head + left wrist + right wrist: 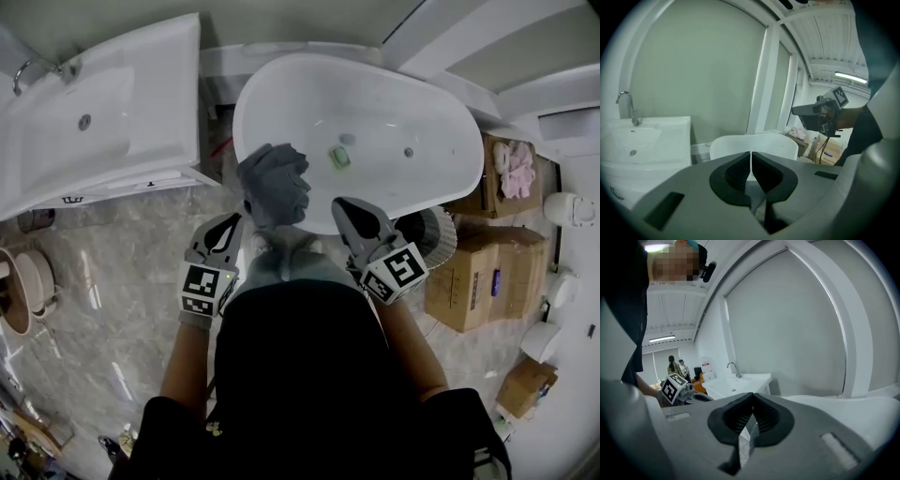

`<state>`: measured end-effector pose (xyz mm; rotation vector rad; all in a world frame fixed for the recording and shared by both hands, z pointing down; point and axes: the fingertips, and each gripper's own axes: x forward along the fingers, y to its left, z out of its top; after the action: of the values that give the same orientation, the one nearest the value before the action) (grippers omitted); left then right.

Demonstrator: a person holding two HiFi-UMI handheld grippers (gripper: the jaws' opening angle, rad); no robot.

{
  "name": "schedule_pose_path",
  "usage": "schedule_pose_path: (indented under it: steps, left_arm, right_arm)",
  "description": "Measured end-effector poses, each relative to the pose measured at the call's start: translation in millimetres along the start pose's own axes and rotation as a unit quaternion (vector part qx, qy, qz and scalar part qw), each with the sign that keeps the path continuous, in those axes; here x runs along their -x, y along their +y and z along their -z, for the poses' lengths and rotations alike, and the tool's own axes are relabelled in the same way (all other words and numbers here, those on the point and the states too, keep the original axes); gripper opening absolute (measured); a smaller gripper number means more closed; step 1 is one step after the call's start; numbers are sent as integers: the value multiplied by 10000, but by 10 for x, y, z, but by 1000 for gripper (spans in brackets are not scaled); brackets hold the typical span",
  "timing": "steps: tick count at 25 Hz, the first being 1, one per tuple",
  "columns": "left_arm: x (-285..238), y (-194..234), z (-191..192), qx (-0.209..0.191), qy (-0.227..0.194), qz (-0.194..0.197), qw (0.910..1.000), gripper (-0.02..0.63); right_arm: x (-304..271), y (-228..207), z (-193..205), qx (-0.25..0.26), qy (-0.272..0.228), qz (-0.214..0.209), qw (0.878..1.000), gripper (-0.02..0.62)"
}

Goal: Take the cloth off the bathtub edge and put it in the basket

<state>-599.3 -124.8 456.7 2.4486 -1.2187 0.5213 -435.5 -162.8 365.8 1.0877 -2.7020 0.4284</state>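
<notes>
A grey cloth (274,183) hangs over the near left edge of the white oval bathtub (431,112). My left gripper (223,232) is held just below and left of the cloth, its jaws shut with nothing between them. My right gripper (359,218) hovers below the tub's near rim, right of the cloth, also shut and empty. A white slatted basket (439,236) stands on the floor by the tub's right end, partly hidden under the rim. In the left gripper view the closed fingertips (751,165) point at the tub (754,143), and the right gripper (820,112) shows at the right.
A white washbasin (94,122) with a tap stands at the left, close to the tub. A small green object (339,157) lies inside the tub. Cardboard boxes (478,272) stand on the right, one holding pink cloth (517,169). The floor is grey marble tile (112,281).
</notes>
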Motion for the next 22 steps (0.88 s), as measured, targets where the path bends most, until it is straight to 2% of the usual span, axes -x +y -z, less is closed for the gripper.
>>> schedule_pose_path:
  steps: [2,6,11,15,19,22]
  left_arm:
    - [-75,22,104,66,122,50,9999,20]
    - [-265,50,325,179,410,137,9989,108]
    - [-540,65,651,190,780,214,9965,158]
    - [-794,68,952,171,1111,239,9934,239]
    - [-1048,43,1290,167,1382,358,9896,260]
    - [-1246,14,1582,149,1675,485,9846,310]
  right_arm:
    - [-15,-24,13,0,47,12,10000,-5]
    - [-20,-74,45,-17,138,16,9999,-5]
    - [66,-175,146,-60,267,84,9996,-3]
    - [179,-319,256,-150,358,220,9990,-3]
    - [291,-454,428,-190,519,333,9979,-3]
    - [359,-576,566,-258,652,442,9966,-4]
